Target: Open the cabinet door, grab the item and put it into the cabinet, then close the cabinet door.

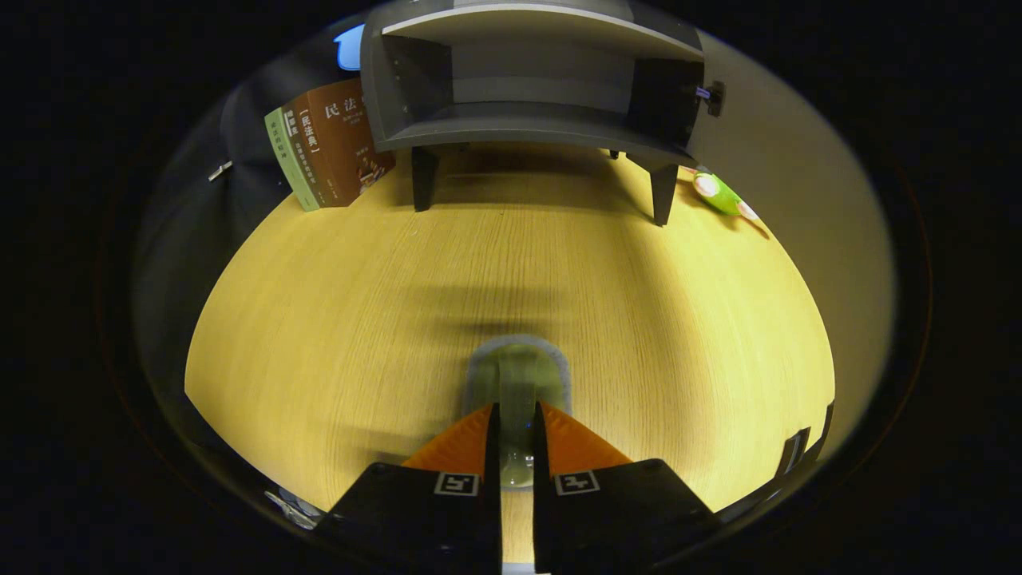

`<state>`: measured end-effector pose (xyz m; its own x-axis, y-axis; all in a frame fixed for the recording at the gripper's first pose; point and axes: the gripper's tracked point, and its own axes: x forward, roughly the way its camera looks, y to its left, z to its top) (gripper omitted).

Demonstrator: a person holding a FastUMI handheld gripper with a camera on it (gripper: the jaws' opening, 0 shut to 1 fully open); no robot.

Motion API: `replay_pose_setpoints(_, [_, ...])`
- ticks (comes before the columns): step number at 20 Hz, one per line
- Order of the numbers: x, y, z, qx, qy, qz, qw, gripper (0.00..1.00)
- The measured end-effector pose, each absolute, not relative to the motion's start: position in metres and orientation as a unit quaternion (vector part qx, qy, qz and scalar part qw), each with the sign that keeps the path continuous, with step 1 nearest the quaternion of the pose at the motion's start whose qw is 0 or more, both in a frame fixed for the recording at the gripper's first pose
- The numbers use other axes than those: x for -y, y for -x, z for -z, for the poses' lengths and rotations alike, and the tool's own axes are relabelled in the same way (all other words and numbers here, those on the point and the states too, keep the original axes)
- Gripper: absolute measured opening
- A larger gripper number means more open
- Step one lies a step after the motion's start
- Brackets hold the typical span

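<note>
**Glass cup gripped above the wooden table, cabinet open ahead**

Pale yellow wood grain runs in fine parallel lines across the table (335, 319), a smooth laminate-like top that ends at a plain light wall on the far right and a dark cloth wall on the left.

Gripper view: the gripper (516, 423) has its two fingers drawn close together, clenched on a clear glass cup (517, 375) that stands between them. The cup is transparent and slightly greenish, with a rounded rim that looks frosted grey at its edge and a thick, shiny base showing low down in the gap between the fingers. The table's grain shows through its walls. A soft, blurred shadow lies on the wood just beyond the cup.

Well beyond the fingers stands a small grey cabinet (527, 128) on short tapered dark legs. Its surfaces are matte and flat. The front is open, showing a bare inner shelf space with dark side walls. The cabinet door (707, 96) is swung out at the right side, seen edge-on, with a small dark knob on it.

Just left of the cabinet a few books (331, 148) stand leaning, with brown and light green glossy covers. On the table right of the cabinet's front leg lies a small bright green toy (721, 194) with pale pinkish round ends; its exact kind cannot be told.
</note>
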<state>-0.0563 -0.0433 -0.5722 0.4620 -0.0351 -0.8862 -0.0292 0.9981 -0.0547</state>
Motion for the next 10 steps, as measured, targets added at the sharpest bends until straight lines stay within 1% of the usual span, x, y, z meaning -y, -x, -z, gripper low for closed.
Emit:
replay_pose_setpoints(2, [0.048, 0.056, 0.569, -0.522, 0.046, 0.004, 0.852, 0.20])
replay_pose_setpoints(5, [0.044, 0.044, 0.540, -0.505, 0.040, 0.000, 0.862, 0.20])
replay_pose_setpoints(10, [0.050, -0.011, 0.450, -0.432, 0.023, 0.006, 0.901, 0.20])
